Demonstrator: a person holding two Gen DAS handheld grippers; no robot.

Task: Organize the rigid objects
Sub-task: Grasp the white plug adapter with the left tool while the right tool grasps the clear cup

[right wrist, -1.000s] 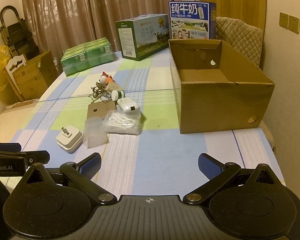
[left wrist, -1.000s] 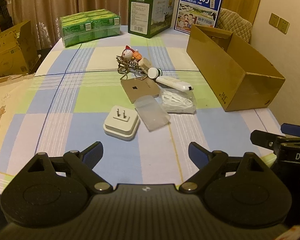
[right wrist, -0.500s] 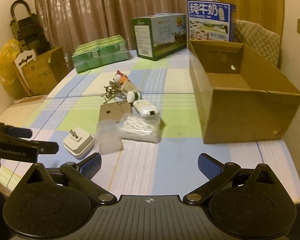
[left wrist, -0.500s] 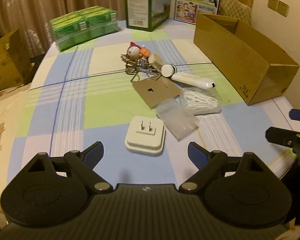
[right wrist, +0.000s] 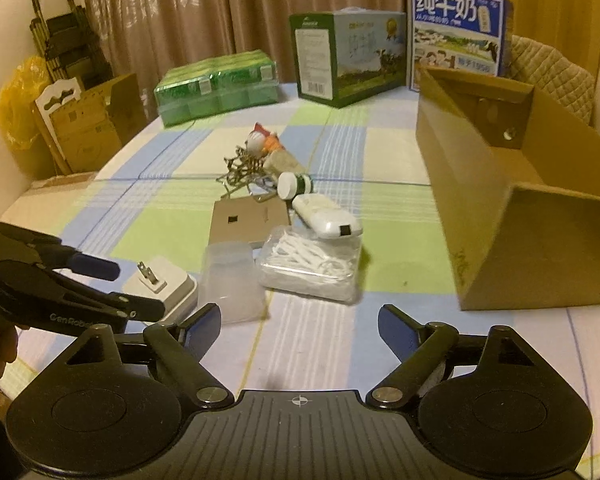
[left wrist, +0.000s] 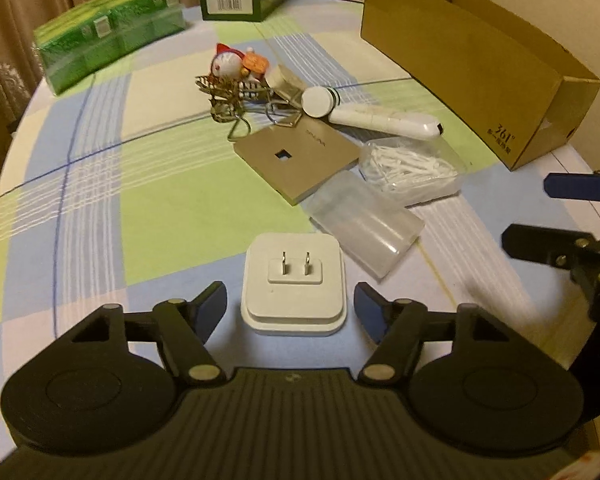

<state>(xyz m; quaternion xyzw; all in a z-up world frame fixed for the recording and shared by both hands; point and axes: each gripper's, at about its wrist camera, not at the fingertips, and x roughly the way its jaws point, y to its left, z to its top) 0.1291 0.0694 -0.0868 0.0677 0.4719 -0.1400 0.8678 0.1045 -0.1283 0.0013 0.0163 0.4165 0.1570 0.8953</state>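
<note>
1. We are bringing the left hand-held gripper [left wrist: 290, 306] down around the white square plastic plug adapter [left wrist: 294, 286], which is lying on its back, prongs up, at the near edge of the checked-cloth surface [left wrist: 100, 208]; its jaws are closing with the adapter between them, the pads not yet pressing on its sides.
2. We are holding the right hand-held gripper [right wrist: 300, 326] over bare cloth just near of the clear plastic lid [right wrist: 232, 280] and the clear box of white cotton swabs [right wrist: 312, 266]; its jaws are closing too, with nothing between them.
3. We are judging the adapter as light, stiff and smooth-sided, so we are aiming for its two flat side walls, low on the thicker body, and keeping clear of the metal prongs.
4. We are treating the open brown cardboard box [right wrist: 500, 208] at the far right as the likely destination, well apart from the adapter.
</note>
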